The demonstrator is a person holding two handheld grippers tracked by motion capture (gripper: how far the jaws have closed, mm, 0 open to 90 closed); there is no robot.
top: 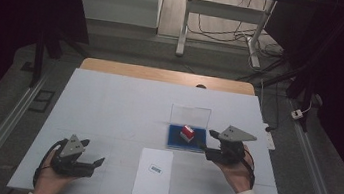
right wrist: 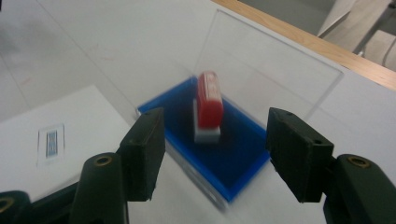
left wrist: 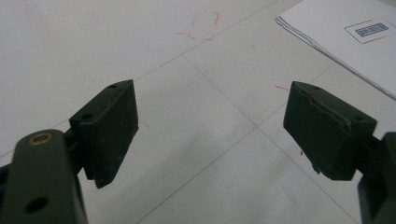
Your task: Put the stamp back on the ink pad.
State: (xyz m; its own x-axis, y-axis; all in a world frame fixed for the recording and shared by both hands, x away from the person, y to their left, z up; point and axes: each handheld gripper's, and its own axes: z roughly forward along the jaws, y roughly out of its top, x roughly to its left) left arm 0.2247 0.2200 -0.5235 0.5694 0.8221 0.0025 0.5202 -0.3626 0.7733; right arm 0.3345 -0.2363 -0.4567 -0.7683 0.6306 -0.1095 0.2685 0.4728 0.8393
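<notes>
A red stamp (top: 187, 133) with a white base stands on a blue ink pad (top: 175, 138), whose clear lid (top: 190, 115) is raised behind it. My right gripper (top: 209, 143) is open just right of the pad, jaws pointing at it. In the right gripper view the stamp (right wrist: 209, 100) stands on the blue pad (right wrist: 233, 161) beyond my right gripper (right wrist: 215, 154), apart from both pads. My left gripper (top: 93, 151) rests open at the near left; the left gripper (left wrist: 210, 126) has bare table between its jaws.
A white sheet of paper (top: 153, 175) with a small printed label (top: 156, 168) lies near the front edge, between the two hands. Faint red marks (left wrist: 203, 25) show on the table cover. A wooden table edge (top: 168, 75) runs along the back.
</notes>
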